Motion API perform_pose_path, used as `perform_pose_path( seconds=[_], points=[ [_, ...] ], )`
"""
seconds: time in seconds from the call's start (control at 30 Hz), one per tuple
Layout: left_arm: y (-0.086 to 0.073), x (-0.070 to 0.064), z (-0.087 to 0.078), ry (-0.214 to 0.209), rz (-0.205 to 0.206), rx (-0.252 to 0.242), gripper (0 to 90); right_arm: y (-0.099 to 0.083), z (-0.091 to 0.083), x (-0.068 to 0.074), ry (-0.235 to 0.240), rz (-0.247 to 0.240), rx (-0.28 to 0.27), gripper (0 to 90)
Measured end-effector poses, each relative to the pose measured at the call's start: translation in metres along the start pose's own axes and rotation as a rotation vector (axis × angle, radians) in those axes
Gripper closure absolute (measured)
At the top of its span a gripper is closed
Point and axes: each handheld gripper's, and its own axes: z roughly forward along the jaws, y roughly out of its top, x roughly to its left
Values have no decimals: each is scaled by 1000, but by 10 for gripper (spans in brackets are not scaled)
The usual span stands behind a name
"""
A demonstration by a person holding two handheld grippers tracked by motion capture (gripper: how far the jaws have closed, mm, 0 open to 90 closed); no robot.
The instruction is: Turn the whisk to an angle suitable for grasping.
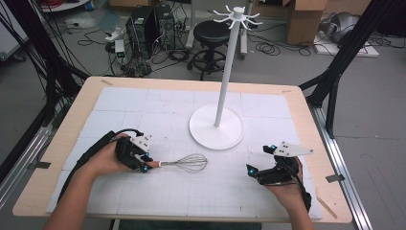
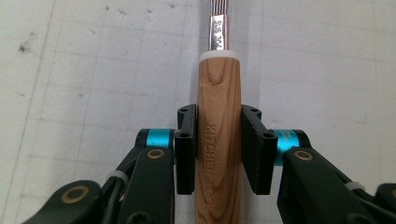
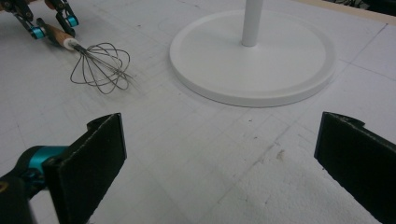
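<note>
White gridded mat (image 1: 143, 191): left gripper (image 2: 218, 142) pinches whisk (image 1: 184, 163) handle squarely; right gripper (image 3: 219, 163) waits spread. Lift level, then hook onto stand (image 1: 216, 127).

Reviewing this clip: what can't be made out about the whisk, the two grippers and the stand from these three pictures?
- Whisk: left gripper view's top edge cuts off the wire head; the bottom edge cuts the handle's butt end.
- Handle lettering: the lower letters run off that bottom edge.
- Left gripper: too small in the high view to judge its grip.
- Stand: right gripper view's top edge cuts off the pole and hooks.
- Right gripper: its body lies below the frame.
</note>
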Motion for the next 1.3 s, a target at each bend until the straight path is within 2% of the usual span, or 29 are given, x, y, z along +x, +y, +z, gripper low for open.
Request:
perform_pose_path(
  seconds=[0.13, 0.3, 0.6, 0.87, 1.3],
  points=[
    [6, 0, 4, -3, 12, -12, 692, 0, 0, 0, 0, -2, -3, 13],
    [21, -1, 13, -3, 34, -15, 692, 1, 0, 0, 1, -4, -3, 13],
    [45, -3, 30, -8, 68, -49, 693, 1, -3, -1, -2, 1, -12, 13],
    [79, -6, 50, -17, 120, -51, 693, 2, -6, -2, -3, 4, -23, 13],
    [112, -9, 71, -18, 145, -85, 695, 3, -11, -4, -5, 4, -36, 13]
  ],
)
